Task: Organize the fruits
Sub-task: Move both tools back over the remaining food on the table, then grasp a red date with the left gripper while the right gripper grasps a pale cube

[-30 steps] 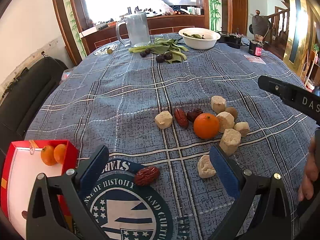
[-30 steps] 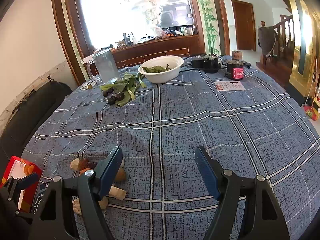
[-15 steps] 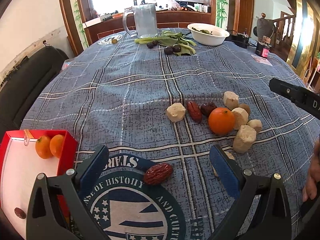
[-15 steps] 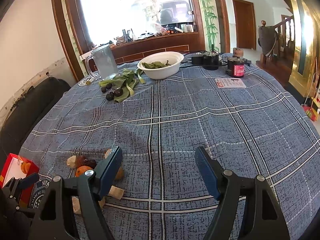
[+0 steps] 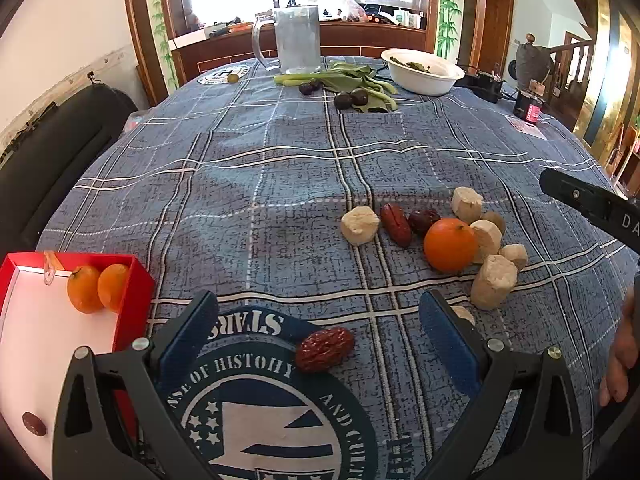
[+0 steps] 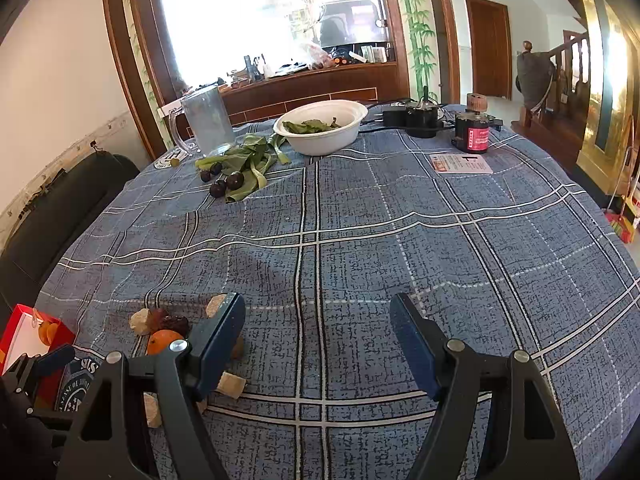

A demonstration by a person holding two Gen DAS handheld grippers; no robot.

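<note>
A wrinkled red date lies on the printed emblem of the tablecloth, between the spread fingers of my left gripper, which is open and not touching it. Further right sits an orange among two more dates and several pale beige chunks. At the left edge a red box holds two small oranges. My right gripper hangs open over bare cloth, with the fruit pile just left of its left finger.
At the far side stand a glass jug, a white bowl of leaves, loose greens with dark plums, a small red-labelled jar and a card. A black chair stands to the left. A hand shows at the right.
The left gripper's view has shifted left and rolled slightly, so the lone date now lies more centred between its fingers. The right gripper stays put and open.
</note>
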